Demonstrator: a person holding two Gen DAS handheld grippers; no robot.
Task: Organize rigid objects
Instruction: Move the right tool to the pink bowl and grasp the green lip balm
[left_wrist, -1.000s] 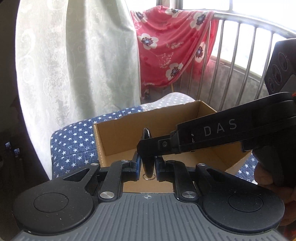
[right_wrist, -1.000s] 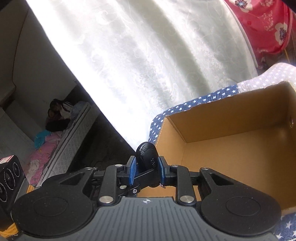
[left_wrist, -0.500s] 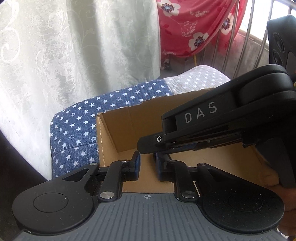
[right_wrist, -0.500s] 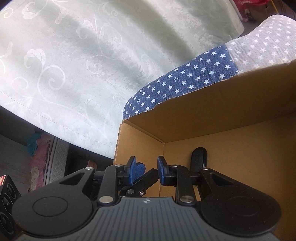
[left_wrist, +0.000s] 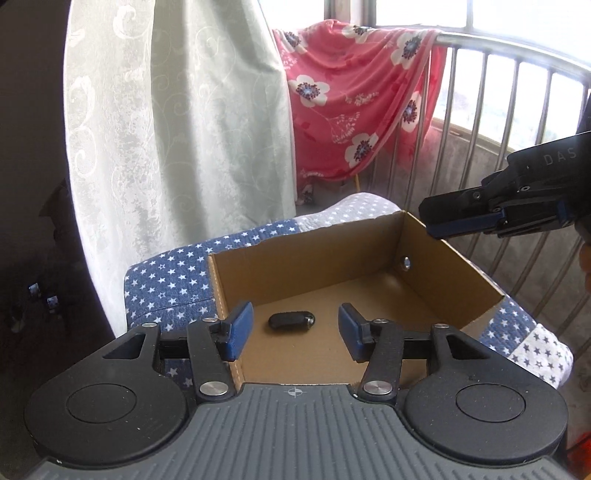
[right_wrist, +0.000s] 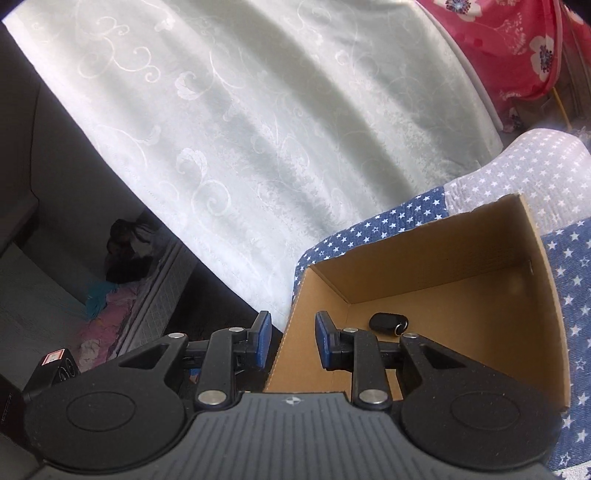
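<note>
Black fob (left_wrist: 291, 319) now loose on box (left_wrist: 448, 258) floor, released.

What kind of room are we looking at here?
Probably a home bedroom by a window: a pale curtain, a flowered red cloth hung over a window railing, and a star-print quilt under the cardboard box.

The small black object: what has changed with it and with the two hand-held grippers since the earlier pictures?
The small black object, gripped a second ago, has been let go and lies on the floor of the cardboard box. The left hand-held gripper is opening, with nothing between its pads. The right hand-held gripper has pulled back and is empty too. The box on the star-patterned cloth has stayed in place.
</note>
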